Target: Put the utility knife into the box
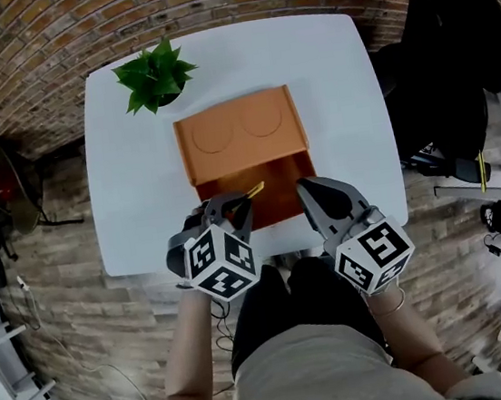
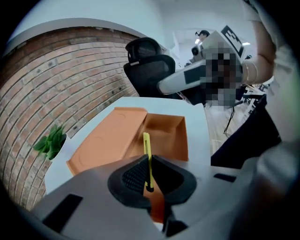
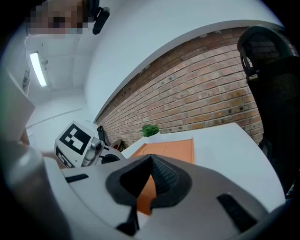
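An orange box (image 1: 263, 193) lies open on the white table (image 1: 137, 173), its lid (image 1: 240, 132) folded back flat toward the far side. A slim yellow utility knife (image 1: 253, 190) juts out of my left gripper (image 1: 237, 203), which is shut on it, above the box's near left corner. In the left gripper view the utility knife (image 2: 147, 157) stands upright between the pads, over the box (image 2: 164, 136). My right gripper (image 1: 312, 192) is shut and holds nothing, at the box's near right corner. From the right gripper view the box lid (image 3: 171, 147) shows beyond the jaws.
A small potted green plant (image 1: 156, 74) stands at the table's far left corner. A black office chair (image 1: 452, 58) sits to the right of the table. Brick wall and brick floor surround it, with a fan (image 1: 6, 185) on the left.
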